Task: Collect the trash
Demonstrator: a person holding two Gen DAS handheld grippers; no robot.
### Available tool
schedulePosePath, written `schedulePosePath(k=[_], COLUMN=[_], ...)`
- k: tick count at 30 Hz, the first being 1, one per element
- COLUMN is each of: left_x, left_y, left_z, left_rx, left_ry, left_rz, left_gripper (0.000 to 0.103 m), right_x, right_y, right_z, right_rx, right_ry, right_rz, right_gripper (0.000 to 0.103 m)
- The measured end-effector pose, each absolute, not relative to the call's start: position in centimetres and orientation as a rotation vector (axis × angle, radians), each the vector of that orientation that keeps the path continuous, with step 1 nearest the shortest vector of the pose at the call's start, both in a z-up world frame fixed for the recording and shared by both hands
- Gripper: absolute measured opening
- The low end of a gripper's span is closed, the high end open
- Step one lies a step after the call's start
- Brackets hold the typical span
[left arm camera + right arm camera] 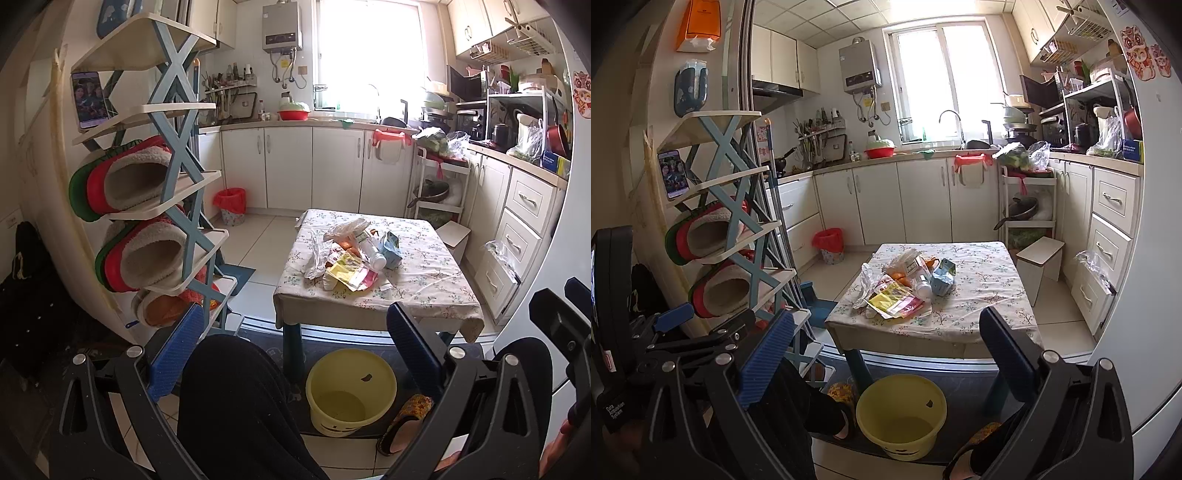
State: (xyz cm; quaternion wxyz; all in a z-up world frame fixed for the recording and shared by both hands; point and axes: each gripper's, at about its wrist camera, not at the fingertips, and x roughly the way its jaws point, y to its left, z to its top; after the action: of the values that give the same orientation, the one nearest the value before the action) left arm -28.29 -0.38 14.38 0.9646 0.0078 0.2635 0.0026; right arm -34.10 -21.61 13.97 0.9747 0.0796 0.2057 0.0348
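From the left wrist camera, the left gripper (291,339) hangs low over the person's knee with its jaws wide apart and nothing between them. The trash (351,256) (wrappers, a plastic bag, a white bottle, a blue carton) lies in one heap on the small table (436,295), well ahead of the fingers. The yellow bucket (351,391) stands on the floor just in front of the table, probably so that the pieces can be dropped straight down into it.

From the right wrist camera, the right gripper (886,343) is also wide open and empty, held back from the table. The heap sits toward the table's left side, so I judge that collecting has not begun.
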Motion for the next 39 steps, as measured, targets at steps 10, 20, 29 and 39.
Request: schedulePosePath(k=[10, 20, 29, 39], left_x=[-28.5, -27.6, -22.2, -13.9], left_y=[-0.5, -0.7, -1.4, -1.6], left_z=[14.4, 14.1, 11.1, 7.6], left_rx=[0.012, 0.013, 0.042, 0.016], left_ry=[0.532, 0.558, 0.643, 0.701], left_rz=[-0.001, 0.001, 0.013, 0.012], left_gripper=[0.095, 0.095, 0.095, 0.095], right_x=[-34.0, -33.5, -28.9, -21.0], right_y=[-22.0, -22.0, -24.1, -25.5], right_z=[13.2, 13.5, 9.6, 6.4], right_rx=[0.155, 0.156, 0.175, 0.256], right_ry=[0.416, 0.429, 0.451, 0.498], right_rz=[0.07, 0.078, 0.086, 0.148], right_gripper=[0.096, 0.096, 0.096, 0.096])
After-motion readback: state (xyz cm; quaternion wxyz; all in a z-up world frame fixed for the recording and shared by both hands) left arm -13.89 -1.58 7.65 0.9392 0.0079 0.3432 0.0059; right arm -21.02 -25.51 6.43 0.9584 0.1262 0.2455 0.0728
